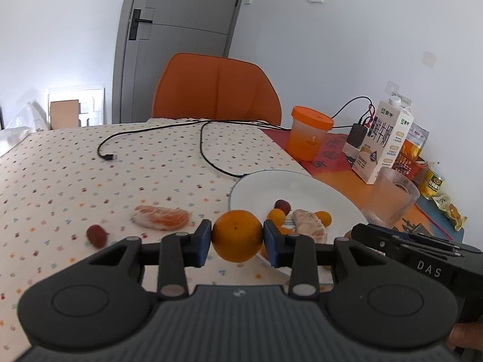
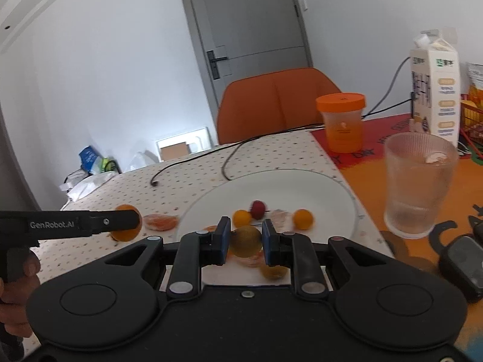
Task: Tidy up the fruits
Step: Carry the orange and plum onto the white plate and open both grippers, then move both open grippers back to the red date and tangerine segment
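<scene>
My left gripper (image 1: 237, 236) is shut on an orange (image 1: 237, 235) and holds it above the tablecloth, just left of the white plate (image 1: 317, 184). My right gripper (image 2: 244, 239) is shut on a small yellow-green fruit (image 2: 245, 241) over the plate's (image 2: 271, 184) near rim. The plate holds small orange fruits (image 2: 302, 219), a red fruit (image 2: 258, 209) and a peeled citrus segment (image 1: 309, 224). On the cloth lie a peeled orange piece (image 1: 161, 217) and a red date (image 1: 96, 236). The left gripper with its orange (image 2: 125, 235) shows at the left of the right wrist view.
A ribbed glass (image 2: 418, 185) stands right of the plate. Behind it are an orange-lidded cup (image 1: 308, 134), a milk carton (image 1: 382, 143) and snack packets (image 1: 434, 181). A black cable (image 1: 157, 134) crosses the table. An orange chair (image 1: 215, 87) stands at the far edge.
</scene>
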`<state>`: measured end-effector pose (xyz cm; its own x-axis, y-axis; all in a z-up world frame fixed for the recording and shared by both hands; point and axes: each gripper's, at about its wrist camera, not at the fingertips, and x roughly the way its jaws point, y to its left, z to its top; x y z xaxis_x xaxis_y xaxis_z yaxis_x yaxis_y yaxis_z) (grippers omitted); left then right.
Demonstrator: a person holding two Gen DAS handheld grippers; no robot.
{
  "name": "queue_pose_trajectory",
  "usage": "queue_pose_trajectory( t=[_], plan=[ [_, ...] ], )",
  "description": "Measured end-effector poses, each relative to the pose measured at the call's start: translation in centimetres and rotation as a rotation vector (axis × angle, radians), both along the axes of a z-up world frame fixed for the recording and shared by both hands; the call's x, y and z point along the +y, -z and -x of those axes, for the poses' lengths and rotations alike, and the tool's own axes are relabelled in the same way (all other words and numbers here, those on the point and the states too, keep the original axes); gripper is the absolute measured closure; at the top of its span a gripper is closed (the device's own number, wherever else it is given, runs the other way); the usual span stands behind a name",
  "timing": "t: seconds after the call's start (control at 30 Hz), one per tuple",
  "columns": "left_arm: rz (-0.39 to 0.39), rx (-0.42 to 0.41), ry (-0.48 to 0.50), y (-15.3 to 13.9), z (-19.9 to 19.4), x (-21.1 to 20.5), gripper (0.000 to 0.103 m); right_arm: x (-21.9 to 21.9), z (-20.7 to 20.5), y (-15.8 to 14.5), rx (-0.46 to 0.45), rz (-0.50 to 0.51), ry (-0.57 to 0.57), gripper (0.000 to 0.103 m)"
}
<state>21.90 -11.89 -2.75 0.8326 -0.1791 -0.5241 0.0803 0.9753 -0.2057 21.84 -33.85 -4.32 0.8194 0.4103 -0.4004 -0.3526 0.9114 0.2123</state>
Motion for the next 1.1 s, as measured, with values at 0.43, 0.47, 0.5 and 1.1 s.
queue_pose_trajectory(
  t=[0.43, 0.47, 0.5, 1.1],
  plan=[
    [-0.031, 0.031, 0.027, 0.9, -3.3, -2.2, 0.067, -2.8, -1.3, 1.3, 0.013, -0.024, 0.062, 0.070],
    [-0.033, 0.031, 0.029, 1.0, -3.5, -2.3, 0.067, -2.9, -1.4, 1.3, 0.009, -0.025, 0.066, 0.068],
    [-0.035, 0.031, 0.030, 1.1, -3.8, -2.4, 0.067, -3.0, -1.3, 1.3, 0.007, -0.027, 0.067, 0.067],
    [-0.044, 0.016, -0.021, 0.2, -3.6, -1.5, 0.050, -3.2, -0.3, 1.8, 0.005, -0.059, 0.056, 0.027]
  ],
)
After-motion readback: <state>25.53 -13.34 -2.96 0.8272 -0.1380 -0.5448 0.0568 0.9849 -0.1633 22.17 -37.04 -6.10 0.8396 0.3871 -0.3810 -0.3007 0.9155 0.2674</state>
